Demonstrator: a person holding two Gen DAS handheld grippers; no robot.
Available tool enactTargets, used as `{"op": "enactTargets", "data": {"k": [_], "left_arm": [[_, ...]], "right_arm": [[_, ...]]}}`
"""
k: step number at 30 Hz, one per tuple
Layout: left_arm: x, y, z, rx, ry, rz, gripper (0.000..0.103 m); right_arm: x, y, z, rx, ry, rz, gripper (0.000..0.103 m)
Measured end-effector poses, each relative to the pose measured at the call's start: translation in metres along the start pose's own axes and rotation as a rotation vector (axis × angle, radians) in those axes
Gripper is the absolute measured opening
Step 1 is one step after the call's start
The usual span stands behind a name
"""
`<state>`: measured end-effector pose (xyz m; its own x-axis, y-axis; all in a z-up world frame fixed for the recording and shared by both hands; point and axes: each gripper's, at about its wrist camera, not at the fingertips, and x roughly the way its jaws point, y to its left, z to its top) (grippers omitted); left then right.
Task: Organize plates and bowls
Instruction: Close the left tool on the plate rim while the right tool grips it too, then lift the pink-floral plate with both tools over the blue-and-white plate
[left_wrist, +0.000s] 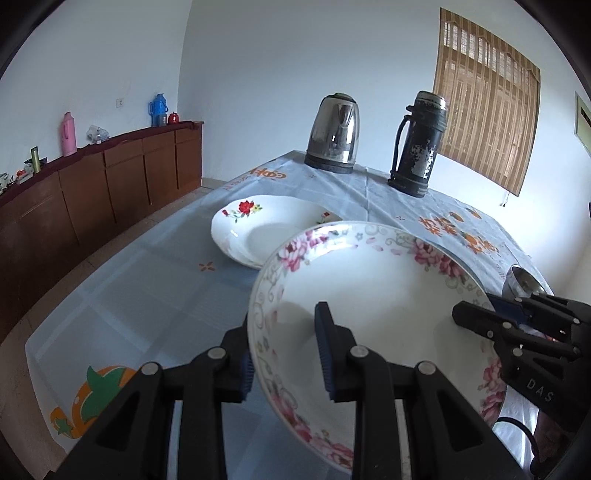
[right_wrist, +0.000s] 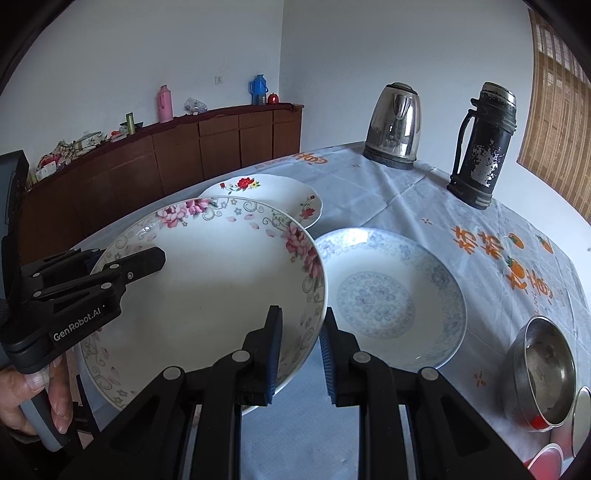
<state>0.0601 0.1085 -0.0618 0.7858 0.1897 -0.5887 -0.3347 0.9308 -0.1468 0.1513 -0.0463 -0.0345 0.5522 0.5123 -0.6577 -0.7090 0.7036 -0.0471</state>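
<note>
A deep white plate with pink flowers (left_wrist: 369, 295) (right_wrist: 207, 295) hangs tilted above the table, held from both sides. My left gripper (left_wrist: 286, 354) is shut on its left rim, one pad inside and one beneath; from the right wrist it shows as a black jaw (right_wrist: 147, 258). My right gripper (right_wrist: 301, 350) is shut on the opposite rim, also seen at the plate's right edge (left_wrist: 476, 317). A white plate with red flowers (left_wrist: 266, 225) (right_wrist: 266, 192) lies behind on the cloth. A blue-patterned plate (right_wrist: 391, 295) lies to the right.
A steel kettle (left_wrist: 334, 134) (right_wrist: 393, 127) and a worn black thermos (left_wrist: 419, 146) (right_wrist: 480, 147) stand at the table's far end. A steel bowl (right_wrist: 543, 369) (left_wrist: 521, 284) sits near the right edge. A wooden sideboard (right_wrist: 184, 155) runs along the left wall.
</note>
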Motion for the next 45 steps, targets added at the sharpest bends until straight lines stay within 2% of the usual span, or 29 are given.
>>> {"op": "enactTargets", "data": {"k": [12, 45], "left_arm": [[0.003, -0.027, 0.022, 0.046, -0.038, -0.026, 0.027], [0.047, -0.079, 0.062, 0.113, -0.061, -0.080, 0.027]], "right_arm": [[-0.008, -0.027, 0.011, 0.064, -0.068, -0.061, 0.022], [0.009, -0.090, 0.015, 0.202, -0.127, -0.158, 0.022]]}}
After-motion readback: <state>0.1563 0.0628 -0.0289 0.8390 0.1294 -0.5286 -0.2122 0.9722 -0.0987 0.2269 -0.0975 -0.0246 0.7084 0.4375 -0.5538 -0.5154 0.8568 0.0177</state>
